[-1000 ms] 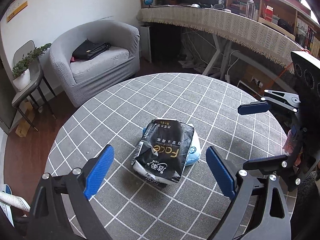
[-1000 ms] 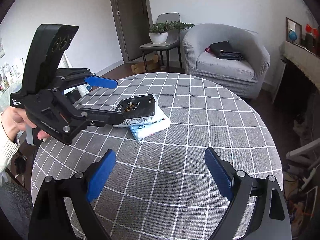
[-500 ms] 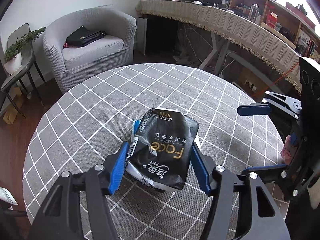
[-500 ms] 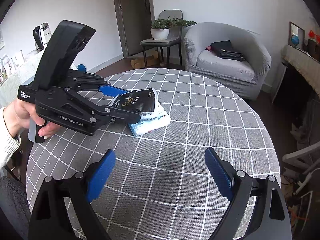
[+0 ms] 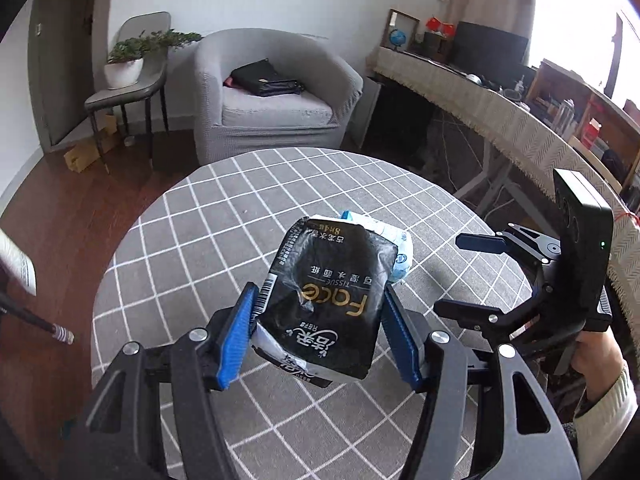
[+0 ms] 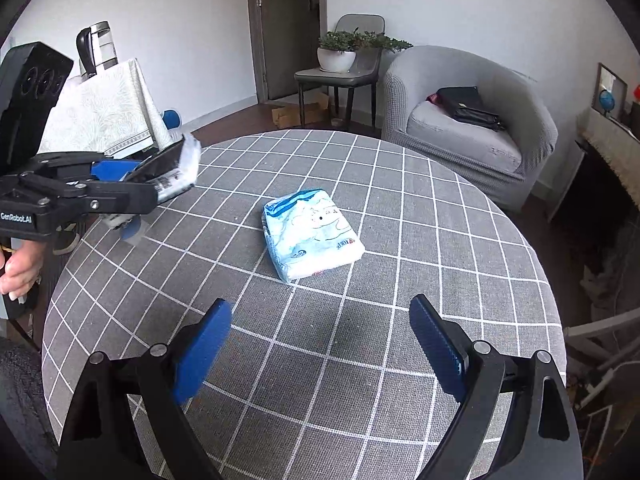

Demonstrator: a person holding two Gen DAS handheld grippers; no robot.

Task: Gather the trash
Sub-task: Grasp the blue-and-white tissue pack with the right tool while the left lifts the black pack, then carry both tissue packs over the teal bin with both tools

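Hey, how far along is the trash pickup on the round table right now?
Done: the black tissue wrapper is off the table, lifted clear near its edge. In hand: the left hand-held gripper is clamped on that wrapper. Left: the light blue tissue pack lies on the cloth, untouched, and the right hand-held gripper hangs open and empty in front of it. No bin shows in either view.

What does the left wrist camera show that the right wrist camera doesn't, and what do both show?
Only the left wrist view shows the black tissue wrapper's printed face, clamped in the left tongs, and the long fringed desk. Only the right wrist view shows the whole pale blue tissue pack lying alone on the table, the door and a kettle. Both show the checked round table, grey armchair and potted plant.
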